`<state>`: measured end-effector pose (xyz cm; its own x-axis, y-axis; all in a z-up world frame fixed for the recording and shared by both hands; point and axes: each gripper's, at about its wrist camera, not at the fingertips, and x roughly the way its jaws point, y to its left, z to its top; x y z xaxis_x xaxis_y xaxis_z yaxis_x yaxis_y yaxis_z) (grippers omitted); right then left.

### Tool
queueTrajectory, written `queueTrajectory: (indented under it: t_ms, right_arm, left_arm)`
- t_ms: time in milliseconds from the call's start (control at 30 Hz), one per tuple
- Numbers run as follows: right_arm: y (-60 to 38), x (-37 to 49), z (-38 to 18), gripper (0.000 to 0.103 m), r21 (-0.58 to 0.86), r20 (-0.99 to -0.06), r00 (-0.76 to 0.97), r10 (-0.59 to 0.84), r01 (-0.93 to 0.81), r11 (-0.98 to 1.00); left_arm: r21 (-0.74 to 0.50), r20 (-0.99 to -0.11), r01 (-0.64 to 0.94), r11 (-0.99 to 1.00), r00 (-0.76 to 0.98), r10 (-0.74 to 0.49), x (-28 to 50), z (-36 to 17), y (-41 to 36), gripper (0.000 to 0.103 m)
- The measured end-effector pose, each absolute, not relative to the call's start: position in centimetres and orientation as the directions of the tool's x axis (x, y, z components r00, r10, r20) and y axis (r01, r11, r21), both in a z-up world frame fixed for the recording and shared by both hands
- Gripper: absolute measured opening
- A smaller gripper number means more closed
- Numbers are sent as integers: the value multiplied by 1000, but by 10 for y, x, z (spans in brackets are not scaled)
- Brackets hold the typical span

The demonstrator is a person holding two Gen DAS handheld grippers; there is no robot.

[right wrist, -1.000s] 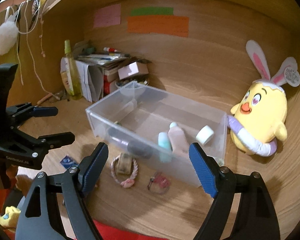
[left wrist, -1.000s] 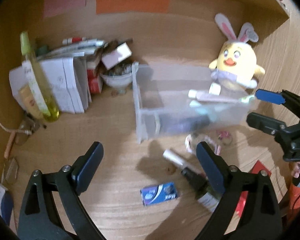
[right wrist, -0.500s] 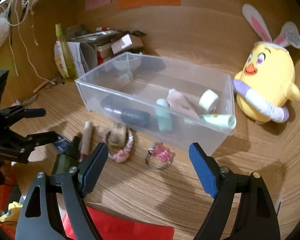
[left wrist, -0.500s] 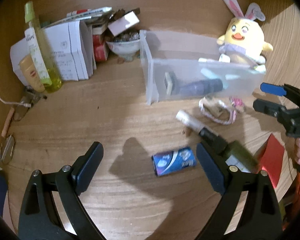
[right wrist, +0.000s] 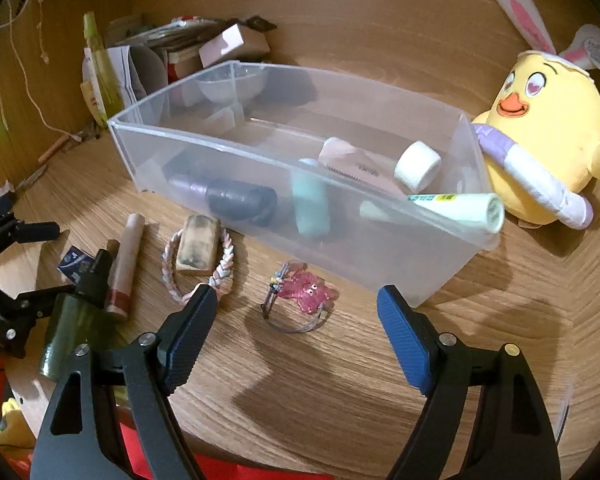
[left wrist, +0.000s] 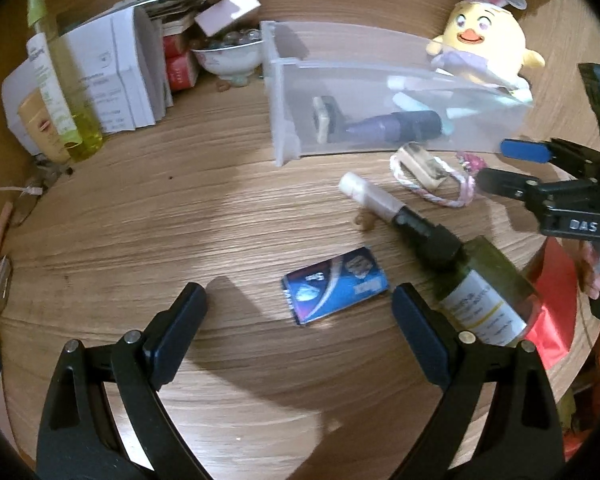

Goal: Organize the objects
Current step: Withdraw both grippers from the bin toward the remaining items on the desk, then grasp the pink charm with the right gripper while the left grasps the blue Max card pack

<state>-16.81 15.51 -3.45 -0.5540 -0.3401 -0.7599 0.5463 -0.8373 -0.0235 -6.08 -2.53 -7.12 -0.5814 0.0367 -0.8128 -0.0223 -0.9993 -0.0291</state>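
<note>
My left gripper [left wrist: 300, 300] hangs open just above the desk, and a blue packet [left wrist: 336, 290] lies between its fingertips untouched. To its right lie a green bottle [left wrist: 472, 280] with a black cap, a white-capped tube [left wrist: 374, 196] and a braided ring [left wrist: 420, 168] around a small block. My right gripper [right wrist: 296, 298] is over a pink crab clip [right wrist: 306, 294]. Its jaws are closing, but the pads stand clear of the clip. Behind the clip is a clear plastic bin [right wrist: 420, 264] holding tubes and small bottles.
A yellow plush chick [right wrist: 540, 128] with rabbit ears sits right of the bin. Papers, boxes, a bowl [left wrist: 228, 56] and a tall yellow-green bottle [left wrist: 60, 80] crowd the back left corner. A red sheet [left wrist: 552, 304] hangs at the desk's near edge.
Both grippers have sunk towards the desk and tipped further down, so the loose items look larger. The right jaws stand slightly narrower than before.
</note>
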Motion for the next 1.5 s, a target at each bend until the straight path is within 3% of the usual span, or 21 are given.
queueTrajectory:
  t_ms: [167, 233, 433, 533, 667, 1067, 1500]
  right_arm:
    - [151, -175, -42, 52, -2, -791, -510, -338, 554, -832]
    - [150, -176, -42, 49, -1, -791, -509, -338, 554, -832]
    - [148, -177, -41, 39, 1, -791, -508, -340, 555, -832]
    - [147, -177, -41, 28, 1, -789, -507, -346, 563, -826]
    - [147, -177, -40, 28, 13, -788, -500, -359, 569, -822]
    - [155, -165, -27, 28, 27, -744, -540, -393, 564, -825]
    - [168, -144, 7, 28, 64, -662, -585, -468, 579, -813]
  left_arm:
    - [-21, -815, -35, -999, -578, 38, -63, -72, -19, 95]
    - [-24, -814, -39, -999, -580, 42, -64, -72, -18, 93]
    - [-13, -801, -42, -999, -597, 35, -63, -71, -14, 76]
    - [-14, -796, -34, -999, -604, 32, -62, -70, -16, 69]
    - [-15, -791, -25, -1000, -611, 28, -63, -69, -17, 53]
    - [-69, -772, 25, -997, -635, 38, -59, -65, -28, 53]
    - [-96, -698, 45, -994, -715, 35, -55, -25, -34, 53]
